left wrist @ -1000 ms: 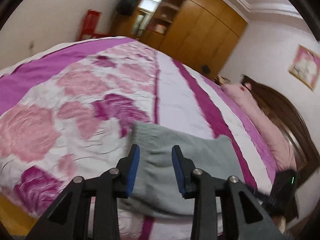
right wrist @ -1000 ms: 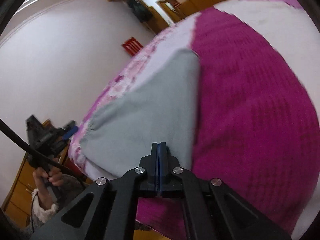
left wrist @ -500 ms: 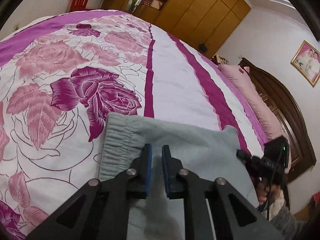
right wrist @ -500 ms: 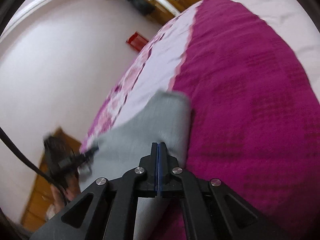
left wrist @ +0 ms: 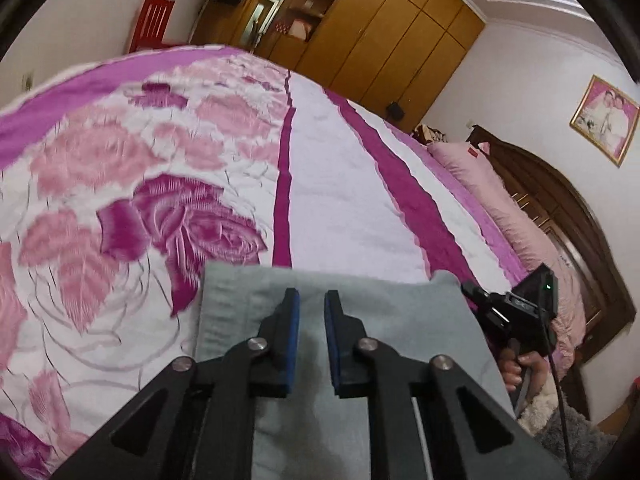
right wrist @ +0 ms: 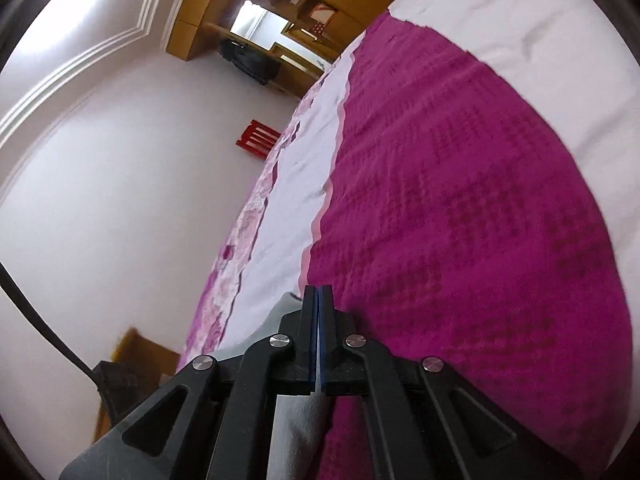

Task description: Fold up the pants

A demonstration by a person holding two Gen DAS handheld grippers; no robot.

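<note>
The grey pants [left wrist: 400,312] lie folded flat on the bed [left wrist: 344,208], near its front edge. My left gripper [left wrist: 311,304] hovers just over their near part, its blue-padded jaws a small gap apart and empty. My right gripper shows in the left wrist view [left wrist: 472,294] at the pants' right corner. In the right wrist view my right gripper [right wrist: 318,300] is shut, with grey pants fabric [right wrist: 298,420] showing under and behind the jaws; the pinch itself is hidden.
The bedspread has pink and magenta roses [left wrist: 184,224] and magenta stripes [right wrist: 460,220]. A pink pillow [left wrist: 492,192] and dark headboard [left wrist: 580,240] are at the right. Wooden wardrobes [left wrist: 380,28] and a red chair [left wrist: 154,24] stand beyond the bed.
My left gripper closed partly, lowered towards the pants, then opened slightly again. My right gripper stayed shut and swung low along the magenta stripe, so less grey fabric shows ahead of it.
</note>
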